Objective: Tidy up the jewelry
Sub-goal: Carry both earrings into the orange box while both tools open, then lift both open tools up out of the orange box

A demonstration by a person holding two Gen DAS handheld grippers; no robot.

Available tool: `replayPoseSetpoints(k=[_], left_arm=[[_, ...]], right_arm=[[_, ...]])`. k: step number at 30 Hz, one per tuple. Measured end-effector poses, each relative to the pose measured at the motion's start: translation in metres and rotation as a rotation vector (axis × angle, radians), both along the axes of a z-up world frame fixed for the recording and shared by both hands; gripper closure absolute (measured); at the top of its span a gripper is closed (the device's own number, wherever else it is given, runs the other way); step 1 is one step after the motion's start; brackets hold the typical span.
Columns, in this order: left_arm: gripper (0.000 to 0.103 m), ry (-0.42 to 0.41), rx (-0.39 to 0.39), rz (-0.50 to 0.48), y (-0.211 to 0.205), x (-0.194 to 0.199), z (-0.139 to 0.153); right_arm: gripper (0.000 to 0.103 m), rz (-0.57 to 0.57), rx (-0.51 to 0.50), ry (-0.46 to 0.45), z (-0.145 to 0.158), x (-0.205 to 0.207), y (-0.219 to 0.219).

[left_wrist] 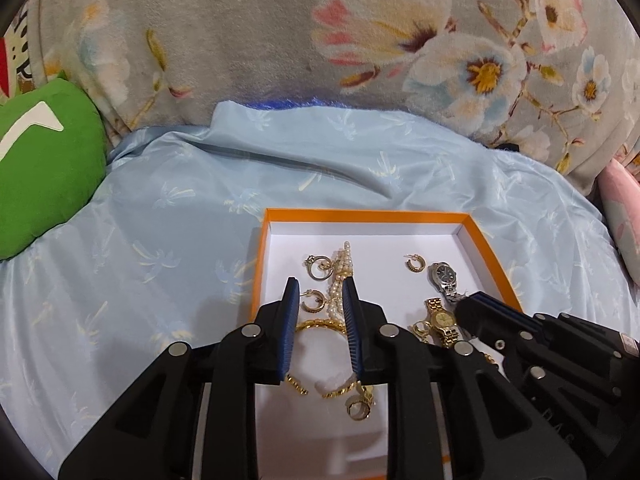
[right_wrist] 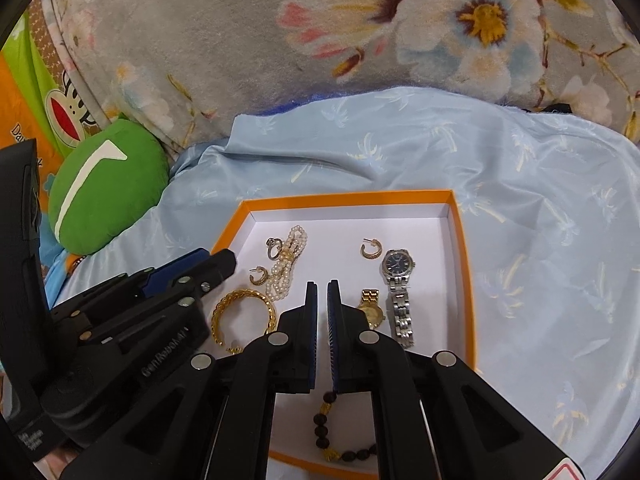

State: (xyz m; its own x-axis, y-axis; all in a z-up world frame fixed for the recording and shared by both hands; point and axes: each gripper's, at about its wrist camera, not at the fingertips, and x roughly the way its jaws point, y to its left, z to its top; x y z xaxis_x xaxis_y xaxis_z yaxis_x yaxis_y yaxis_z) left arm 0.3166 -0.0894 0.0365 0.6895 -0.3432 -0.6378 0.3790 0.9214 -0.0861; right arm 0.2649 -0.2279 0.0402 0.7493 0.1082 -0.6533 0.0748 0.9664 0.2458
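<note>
Hand-held grippers (left_wrist: 320, 284) (right_wrist: 322, 286) hover over gold, pearl jewelry (right_wrist: 286, 264) in orange tray (right_wrist: 460, 240).

Green pillow (left_wrist: 44, 168), floral blanket (left_wrist: 248, 32), blue sheet (left_wrist: 160, 216)

Left tool (left_wrist: 320, 280): matte black angular arms, blue ribbed finger pads, round silver screws.
Right tool (right_wrist: 322, 284): same black frame, blue pads, silver screws.
Markings: white "GenRobot.AI" lettering on the left tool's body.

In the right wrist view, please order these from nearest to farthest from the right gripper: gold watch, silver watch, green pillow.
From the right gripper:
1. gold watch, just right of its fingers
2. silver watch, farther right in the tray
3. green pillow, far left, outside the tray
</note>
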Motion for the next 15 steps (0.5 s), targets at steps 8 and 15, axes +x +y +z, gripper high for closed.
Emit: replayPoseSetpoints(k=[8, 15], left_arm=[[0.082, -0.051, 0.013, 0.018, 0.036, -0.074, 0.009], [0.082, 0.003, 0.061, 0.039, 0.048, -0.133, -0.017]], right_arm=[[0.097, -0.041, -0.081, -0.016, 0.006, -0.083, 0.005], [0.096, -0.079, -0.105, 0.041, -0.022, -0.148, 0.013]])
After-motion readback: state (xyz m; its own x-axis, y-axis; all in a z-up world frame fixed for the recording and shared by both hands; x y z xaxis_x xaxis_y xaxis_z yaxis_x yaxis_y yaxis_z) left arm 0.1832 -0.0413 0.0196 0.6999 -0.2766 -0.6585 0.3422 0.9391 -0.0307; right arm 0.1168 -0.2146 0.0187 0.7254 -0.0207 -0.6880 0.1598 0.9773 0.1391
